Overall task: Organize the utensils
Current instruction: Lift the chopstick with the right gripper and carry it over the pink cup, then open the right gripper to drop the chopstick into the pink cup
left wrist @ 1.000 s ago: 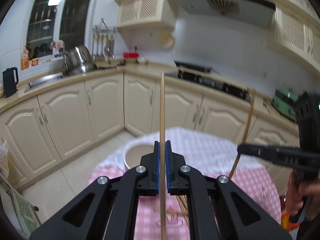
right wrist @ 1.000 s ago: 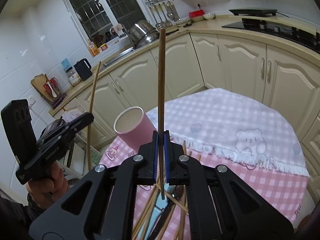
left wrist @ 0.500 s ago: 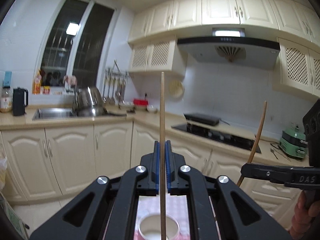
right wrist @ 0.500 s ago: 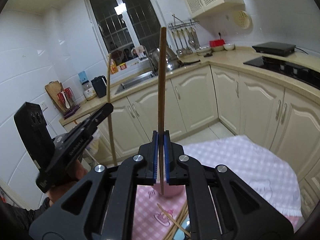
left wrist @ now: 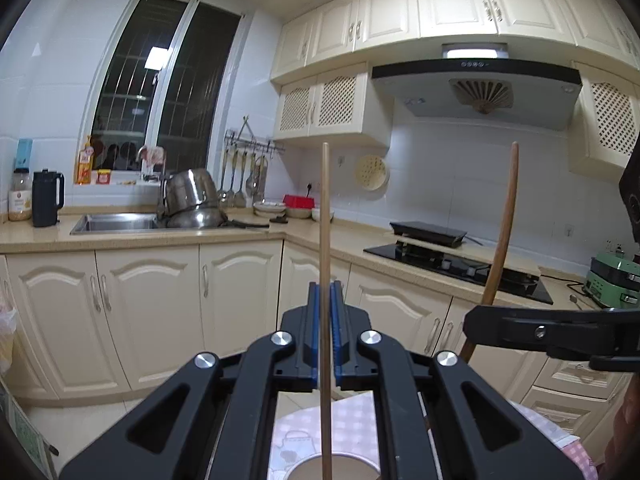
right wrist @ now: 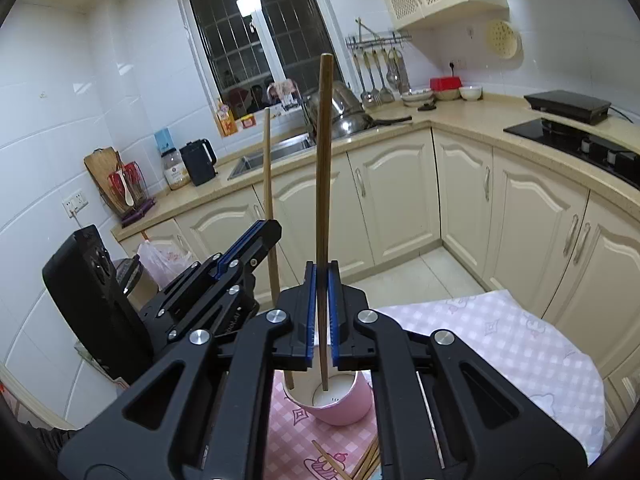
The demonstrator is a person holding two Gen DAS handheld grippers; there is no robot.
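Each claw, left claw (left wrist: pixel 327 344) and right claw (right wrist: pixel 322 312), pinches a chopstick (right wrist: pixel 323 184) over the pink cup (right wrist: pixel 334 400) at 6 o'clock, probably to drop in next.

The left wrist view looks nearly level along its own fingers (left wrist: pixel 326 360) toward the corner counter, with the sink (left wrist: pixel 116 222) at middle left and the hob (left wrist: pixel 460 266) at right, the table only a sliver at the bottom edge. The right wrist view tilts further down, close over the pink cup (right wrist: pixel 340 400) and checked cloth (right wrist: pixel 520 352) at lower centre. Both share the window, sink, hanging ladles and hob, and each catches the other gripper at its side edge.
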